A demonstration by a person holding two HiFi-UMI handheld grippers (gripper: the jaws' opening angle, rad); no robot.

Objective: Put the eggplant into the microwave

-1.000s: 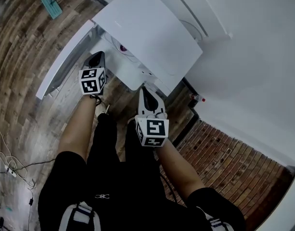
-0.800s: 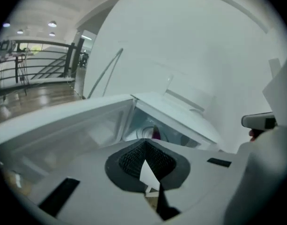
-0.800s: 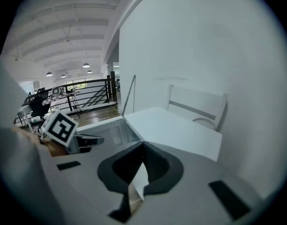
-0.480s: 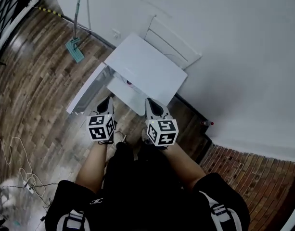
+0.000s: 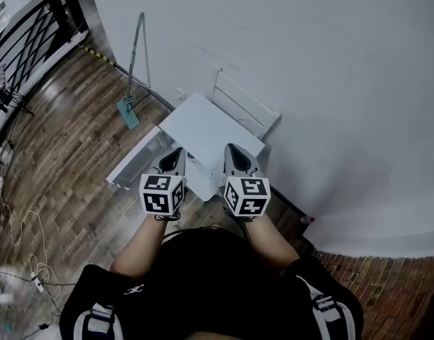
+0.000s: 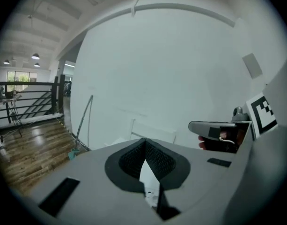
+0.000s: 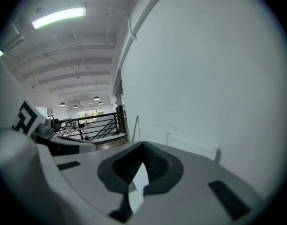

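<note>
**Withdrawal from the microwave**

Both hand-held grippers, left (image 5: 174,154) and right (image 5: 234,151), had drawn back and up from the microwave (image 5: 209,126), a smooth white flat-topped box on the glossy plank floor (image 5: 61,140). Their ribbed black jaws were closed, holding nothing. The door (image 5: 132,165) hung open. The eggplant was not visible and was presumably inside.

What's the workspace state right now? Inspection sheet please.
Surface: wood floor; brick patch at lower right.
Job's things: white microwave by the wall, door open; eggplant not made out.
Clutter: mop leaning on the wall; small bottle.
Grippers: left gripper and right gripper held before the microwave, fingers together, empty.
Cables: loose cords on the floor, lower left.
Surroundings: white wall; black railing.
</note>
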